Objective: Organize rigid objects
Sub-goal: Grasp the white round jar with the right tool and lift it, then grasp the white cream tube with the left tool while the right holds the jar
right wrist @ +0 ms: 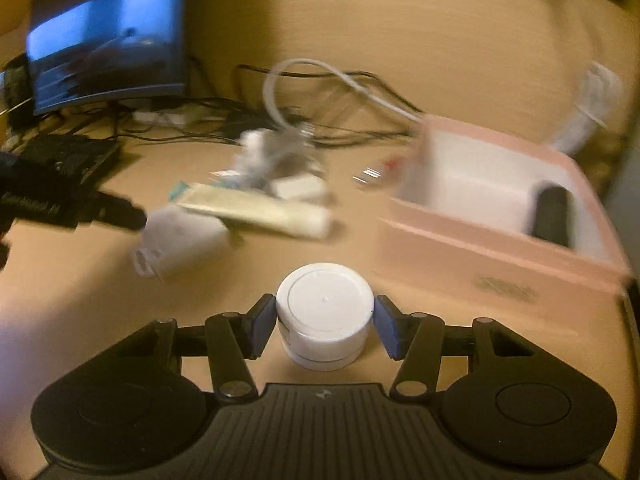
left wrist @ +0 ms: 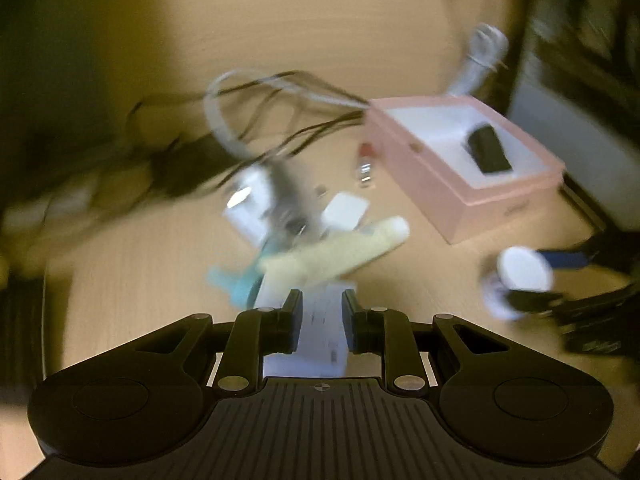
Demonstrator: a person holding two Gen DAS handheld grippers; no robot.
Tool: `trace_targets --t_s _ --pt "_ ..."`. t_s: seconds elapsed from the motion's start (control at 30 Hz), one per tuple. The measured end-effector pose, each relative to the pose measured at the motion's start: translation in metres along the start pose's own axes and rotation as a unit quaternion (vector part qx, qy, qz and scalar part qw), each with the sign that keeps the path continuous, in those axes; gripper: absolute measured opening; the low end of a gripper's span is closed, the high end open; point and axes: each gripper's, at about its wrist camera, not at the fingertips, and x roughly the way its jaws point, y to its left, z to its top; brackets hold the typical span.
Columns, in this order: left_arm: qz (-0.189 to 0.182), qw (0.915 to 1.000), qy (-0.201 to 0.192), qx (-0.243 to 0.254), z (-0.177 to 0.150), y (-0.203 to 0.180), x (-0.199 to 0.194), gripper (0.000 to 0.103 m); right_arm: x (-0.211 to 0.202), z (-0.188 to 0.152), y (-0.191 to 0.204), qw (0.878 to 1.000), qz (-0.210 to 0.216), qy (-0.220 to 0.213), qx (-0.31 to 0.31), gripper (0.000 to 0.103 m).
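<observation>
My right gripper [right wrist: 325,322] is shut on a round white jar [right wrist: 324,314], just left of the open pink box [right wrist: 500,256]. The same jar shows at the right of the left wrist view [left wrist: 520,272]. A black object [right wrist: 554,216] lies inside the box. My left gripper [left wrist: 322,316] holds a white printed packet [left wrist: 320,328] between its fingers, near a pile of small items: a cream tube [left wrist: 336,256], a teal item [left wrist: 240,284], a white block [left wrist: 344,210] and a small clear bottle with a red cap [left wrist: 365,164]. Both views are blurred.
Black and white cables [left wrist: 256,120] loop across the wooden table [left wrist: 140,264] behind the pile. A monitor [right wrist: 108,32] and black gear [right wrist: 60,160] stand at the left in the right wrist view. A white bundled cable [left wrist: 480,56] lies behind the box.
</observation>
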Motion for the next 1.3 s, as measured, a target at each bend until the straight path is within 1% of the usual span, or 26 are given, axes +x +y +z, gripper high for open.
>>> trace_targets --t_s 0.07,0.13,0.2,0.27,0.3,0.33,0.37,0.53,0.7,0.83,0.9,0.93,0.97,1.0,1.07,1.13,1.17,1.23,1.3 --pt "-0.003 0.9981 0.007 0.062 0.013 -0.006 0.010 0.024 -0.011 -0.010 -0.015 1.000 -0.018 0.002 0.013 0.053" --pt "-0.011 0.9920 0.028 0.123 0.026 -0.014 0.021 0.024 -0.021 -0.018 -0.027 0.999 -0.029 0.004 0.028 0.053" --pt "-0.022 0.9854 0.048 0.162 0.033 -0.021 0.032 0.025 -0.027 -0.025 -0.035 0.999 -0.039 0.006 0.037 0.053" --pt "-0.032 0.9806 0.069 0.181 0.038 -0.026 0.045 0.028 -0.032 -0.029 -0.039 0.998 -0.044 0.006 0.045 0.054" --pt "-0.030 0.9796 0.078 0.183 0.039 -0.028 0.053 0.028 -0.034 -0.032 -0.040 0.998 -0.045 0.006 0.048 0.054" --pt "-0.023 0.9798 0.077 0.183 0.040 -0.029 0.058 0.029 -0.036 -0.034 -0.041 0.998 -0.046 0.005 0.051 0.053" --pt "-0.018 0.9802 0.074 0.183 0.041 -0.030 0.063 0.033 -0.037 -0.036 -0.041 0.998 -0.046 0.008 0.052 0.053" --pt "-0.016 0.9863 0.069 0.149 0.048 -0.023 0.074 0.039 -0.034 -0.048 -0.041 0.997 -0.047 0.030 0.059 0.053" --pt "-0.019 0.9874 0.064 0.144 0.051 -0.019 0.079 0.041 -0.038 -0.055 -0.045 0.996 -0.040 0.029 0.073 0.053" --pt "-0.006 0.9865 0.069 0.148 0.052 -0.025 0.081 0.042 -0.040 -0.055 -0.043 0.997 -0.035 0.025 0.069 0.055" --pt "0.003 0.9867 0.073 0.145 0.053 -0.030 0.081 0.038 -0.040 -0.055 -0.042 0.997 -0.031 0.024 0.070 0.057" --pt "0.005 0.9869 0.071 0.144 0.053 -0.033 0.080 0.031 -0.039 -0.054 -0.042 0.997 -0.030 0.023 0.070 0.058" --pt "0.005 0.9873 0.066 0.144 0.052 -0.036 0.077 0.021 -0.039 -0.054 -0.041 0.997 -0.028 0.023 0.070 0.058" --pt "0.002 0.9877 0.063 0.143 0.052 -0.040 0.074 0.017 -0.039 -0.054 -0.042 0.997 -0.027 0.023 0.070 0.058" --pt "-0.015 0.9881 0.066 0.138 0.049 -0.046 0.070 0.017 -0.039 -0.054 -0.042 0.997 -0.025 0.022 0.072 0.058" --pt "-0.040 0.9870 0.089 0.127 0.044 -0.053 0.072 0.014 -0.039 -0.055 -0.044 0.997 -0.023 0.022 0.074 0.058" --pt "-0.045 0.9866 0.098 0.123 0.039 -0.057 0.073 0.014 -0.040 -0.056 -0.044 0.997 -0.023 0.023 0.075 0.058" --pt "-0.042 0.9867 0.103 0.118 0.028 -0.063 0.075 0.014 -0.040 -0.057 -0.045 0.997 -0.023 0.022 0.077 0.058" --pt "-0.050 0.9899 0.096 0.091 0.020 -0.064 0.069 0.013 -0.042 -0.058 -0.046 0.996 -0.025 0.020 0.078 0.058"
